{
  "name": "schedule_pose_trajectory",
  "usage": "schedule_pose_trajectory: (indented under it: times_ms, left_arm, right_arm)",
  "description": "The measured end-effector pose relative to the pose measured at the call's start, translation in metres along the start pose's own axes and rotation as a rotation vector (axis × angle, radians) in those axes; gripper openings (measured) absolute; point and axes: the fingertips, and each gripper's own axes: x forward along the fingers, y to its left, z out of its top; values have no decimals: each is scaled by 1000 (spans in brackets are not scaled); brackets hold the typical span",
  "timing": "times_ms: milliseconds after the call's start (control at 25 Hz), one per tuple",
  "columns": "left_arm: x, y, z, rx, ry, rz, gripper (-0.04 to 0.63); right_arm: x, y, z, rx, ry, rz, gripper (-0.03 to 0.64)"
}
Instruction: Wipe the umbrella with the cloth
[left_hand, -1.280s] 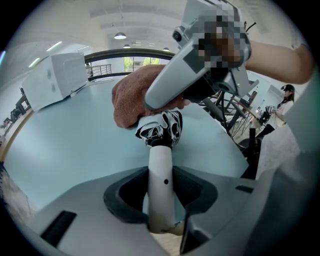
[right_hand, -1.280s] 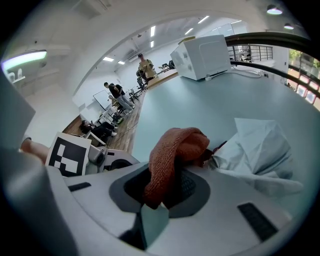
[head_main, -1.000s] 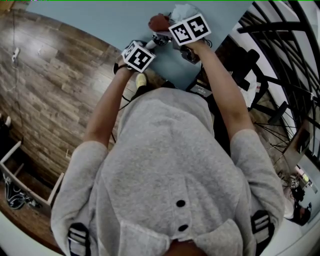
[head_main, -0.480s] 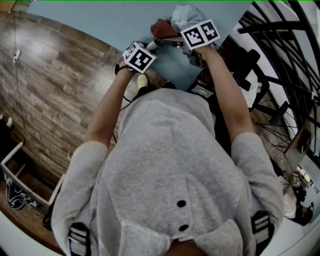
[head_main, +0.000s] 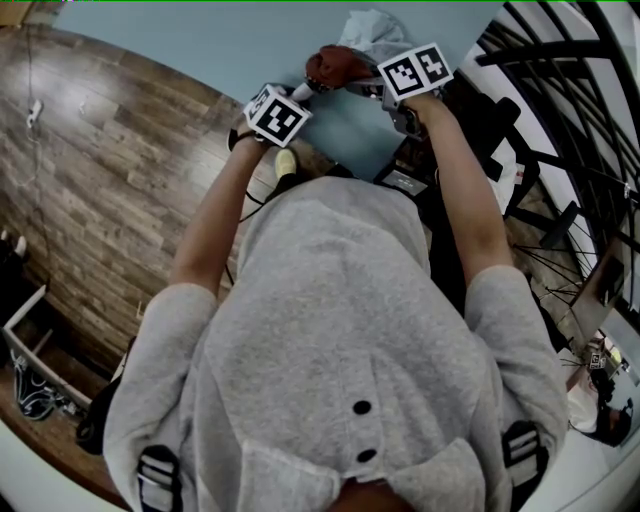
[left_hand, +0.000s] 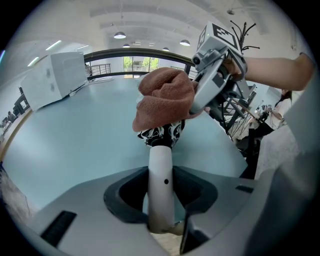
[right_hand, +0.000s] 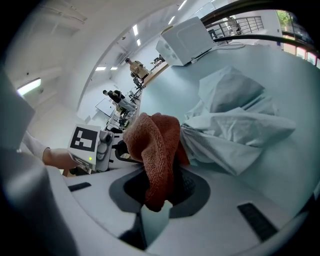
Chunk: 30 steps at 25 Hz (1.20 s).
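Observation:
My left gripper (left_hand: 161, 202) is shut on the white handle (left_hand: 161, 175) of a folded umbrella, which stands up over the pale blue table (left_hand: 75, 135). Above the handle shows black-and-white patterned canopy (left_hand: 161, 134). A rust-brown cloth (left_hand: 165, 100) is draped over the canopy's upper part and hides it. My right gripper (right_hand: 157, 197) is shut on that cloth (right_hand: 157, 150) and reaches in from the right (left_hand: 215, 75). In the head view both grippers meet at the table's near edge: left gripper (head_main: 303, 90), right gripper (head_main: 368, 86), cloth (head_main: 338, 65) between them.
Crumpled pale fabric (right_hand: 235, 125) lies on the table just beyond the cloth. A white box-shaped machine (right_hand: 185, 40) stands at the far side of the table. Black racks and wheels (head_main: 560, 150) crowd the right side; wooden floor (head_main: 100, 180) lies to the left.
In the head view, the right gripper has moved right and a little down the picture with the brown cloth. The left gripper and umbrella handle have stayed put.

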Motion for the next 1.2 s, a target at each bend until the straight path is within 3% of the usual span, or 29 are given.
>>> schedule_pose_trajectory:
  times_ms: [240,720,960,1200]
  left_arm:
    - [0,0,-1,-4,1,-2,158]
    - [-2,1,-1,-9,6,-3,158]
    - [0,1,-1,-8,12,-6,158]
    - [-1,1,1,-4,11,-3,156]
  right_arm:
    - [-22,-37,8,71,-78,-119,77]
    - [-67,-83,16,168,-227,-269,75]
    - [-98,-114,19,236,-326,-427,75]
    - [-117,-125,25,198,-373,-576,75]
